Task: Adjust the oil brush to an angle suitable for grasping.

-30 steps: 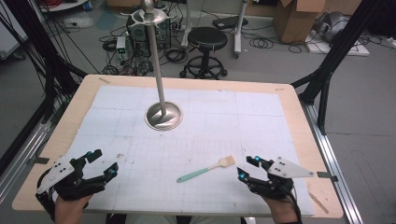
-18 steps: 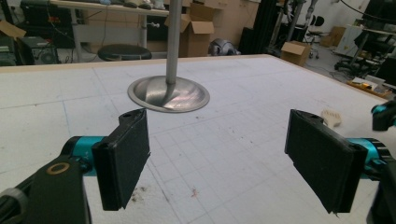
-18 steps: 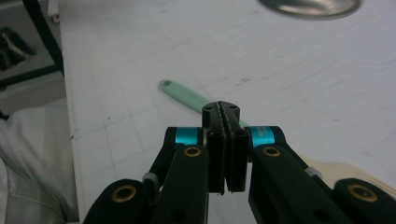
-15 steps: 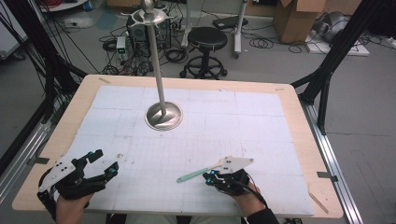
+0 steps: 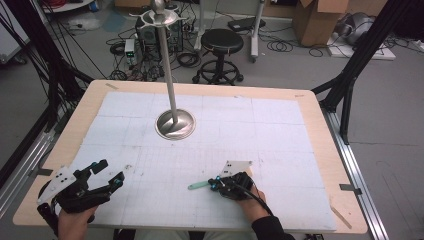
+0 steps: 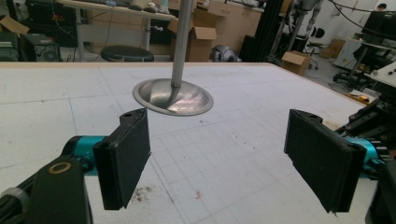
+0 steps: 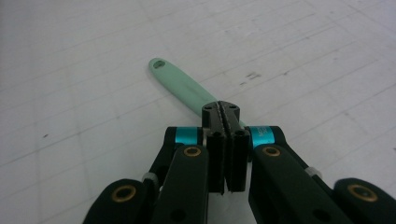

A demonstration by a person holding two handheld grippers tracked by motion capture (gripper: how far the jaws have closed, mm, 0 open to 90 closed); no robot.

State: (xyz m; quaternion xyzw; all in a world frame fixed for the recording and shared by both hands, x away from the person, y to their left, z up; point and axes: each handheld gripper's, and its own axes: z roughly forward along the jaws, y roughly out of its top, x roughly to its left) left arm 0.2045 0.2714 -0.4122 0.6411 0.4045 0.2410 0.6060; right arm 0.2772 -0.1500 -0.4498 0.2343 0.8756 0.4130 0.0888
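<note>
White gridded table [image 5: 280,130] — right tool [image 7: 225,114] clenched on slim mint-green handle [image 7: 182,86], left tool [image 6: 219,158] spread wide.

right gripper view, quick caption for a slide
Right tool closed on the mint-green spatula handle lying on the white gridded mat.
</note>
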